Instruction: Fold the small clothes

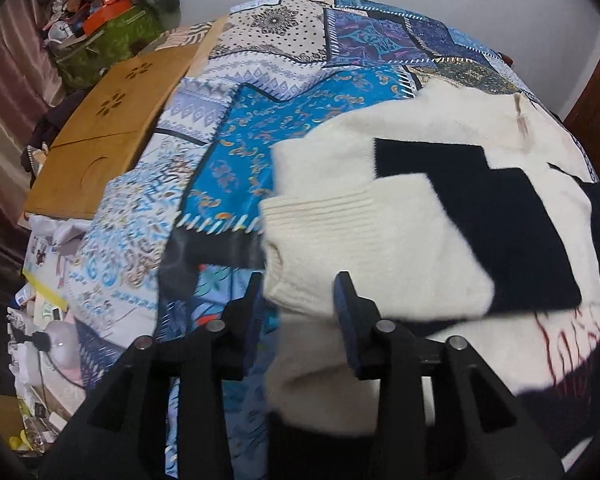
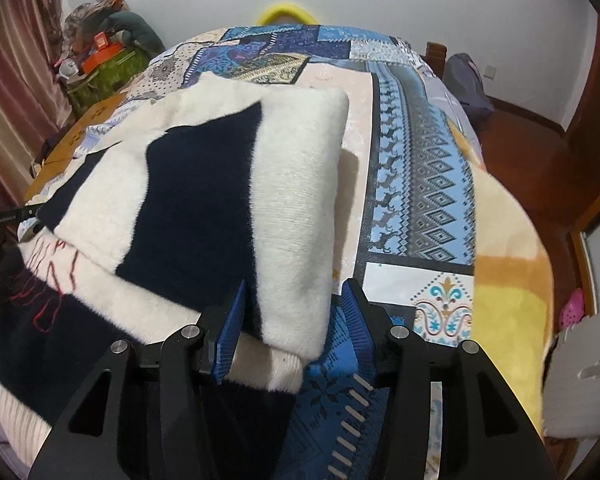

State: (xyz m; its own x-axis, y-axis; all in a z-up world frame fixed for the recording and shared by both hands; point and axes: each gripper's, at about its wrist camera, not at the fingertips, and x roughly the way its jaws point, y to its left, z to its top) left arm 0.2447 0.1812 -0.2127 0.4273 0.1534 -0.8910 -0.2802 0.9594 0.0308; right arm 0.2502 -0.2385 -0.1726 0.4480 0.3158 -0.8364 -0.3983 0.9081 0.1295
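Cream-and-navy sweater (image 2: 220, 184) on patchwork bedspread (image 2: 416, 168); both jaws spread.

Fuzzy knit sweater (image 1: 440, 216), glossy printed bedspread (image 1: 236, 128), matt wood board (image 1: 112, 128)

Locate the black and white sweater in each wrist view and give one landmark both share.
Left wrist: the black and white sweater fills the right half, its ribbed cuff between the open left gripper fingers.
Right wrist: it fills the left and centre, a folded edge between the open right gripper fingers.
Shared landmark: the blue patchwork bedspread beneath it.
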